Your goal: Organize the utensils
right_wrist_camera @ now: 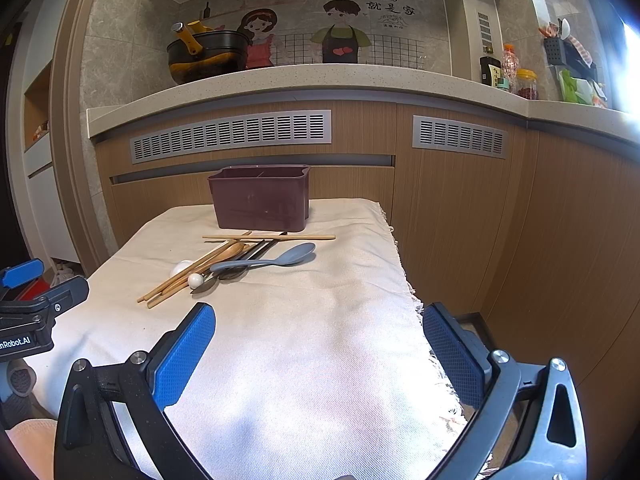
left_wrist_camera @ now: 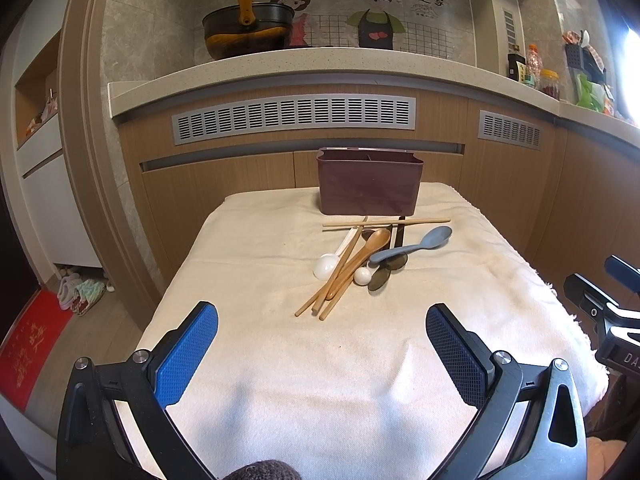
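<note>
A dark maroon utensil holder (left_wrist_camera: 370, 186) (right_wrist_camera: 262, 198) stands at the far end of a cream cloth (left_wrist_camera: 280, 360) (right_wrist_camera: 300, 360). In front of it lies a tangle of utensils: a grey spoon (left_wrist_camera: 412, 245) (right_wrist_camera: 264, 260), a wooden spoon (left_wrist_camera: 362, 254) (right_wrist_camera: 230, 252), a white spoon (left_wrist_camera: 332, 260), wooden chopsticks (left_wrist_camera: 386, 222) (right_wrist_camera: 268, 237) and dark utensils. My left gripper (left_wrist_camera: 322, 320) is open, low over the near cloth, short of the pile. My right gripper (right_wrist_camera: 319, 322) is open too, over the cloth's right side, with nothing between its fingers.
A stone counter (left_wrist_camera: 320, 68) runs behind, carrying a black pot (left_wrist_camera: 248, 30), bottles and jars (left_wrist_camera: 536, 68). Wood cabinet fronts with grey vents (left_wrist_camera: 294, 118) stand close behind the holder. The cloth's fringed right edge (right_wrist_camera: 416, 304) drops off. Slippers (left_wrist_camera: 80, 292) lie on the floor at left.
</note>
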Demonstrator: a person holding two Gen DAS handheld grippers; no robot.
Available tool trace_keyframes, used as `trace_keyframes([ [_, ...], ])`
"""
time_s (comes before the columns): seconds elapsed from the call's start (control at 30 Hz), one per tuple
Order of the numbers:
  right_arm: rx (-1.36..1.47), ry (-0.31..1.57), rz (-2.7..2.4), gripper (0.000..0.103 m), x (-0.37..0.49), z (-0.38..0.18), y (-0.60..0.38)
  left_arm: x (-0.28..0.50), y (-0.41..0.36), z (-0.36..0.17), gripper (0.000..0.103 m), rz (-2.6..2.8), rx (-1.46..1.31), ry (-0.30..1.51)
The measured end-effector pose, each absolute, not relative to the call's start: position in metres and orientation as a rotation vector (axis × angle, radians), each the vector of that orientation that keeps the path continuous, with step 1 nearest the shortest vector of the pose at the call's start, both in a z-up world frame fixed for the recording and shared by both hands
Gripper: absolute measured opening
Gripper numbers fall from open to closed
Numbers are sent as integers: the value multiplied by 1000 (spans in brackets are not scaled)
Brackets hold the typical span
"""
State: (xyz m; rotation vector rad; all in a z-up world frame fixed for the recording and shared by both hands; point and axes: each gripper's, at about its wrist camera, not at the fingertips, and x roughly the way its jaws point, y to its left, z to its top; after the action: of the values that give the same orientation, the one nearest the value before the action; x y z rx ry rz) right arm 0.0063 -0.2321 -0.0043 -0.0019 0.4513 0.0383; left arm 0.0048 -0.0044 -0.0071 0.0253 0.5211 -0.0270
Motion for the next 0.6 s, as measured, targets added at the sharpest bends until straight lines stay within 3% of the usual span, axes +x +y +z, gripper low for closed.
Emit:
trace_keyframes([
  [0.6,-35,466,50,103,32,-1,-231,35,-2,-2,103,-61,37,570],
])
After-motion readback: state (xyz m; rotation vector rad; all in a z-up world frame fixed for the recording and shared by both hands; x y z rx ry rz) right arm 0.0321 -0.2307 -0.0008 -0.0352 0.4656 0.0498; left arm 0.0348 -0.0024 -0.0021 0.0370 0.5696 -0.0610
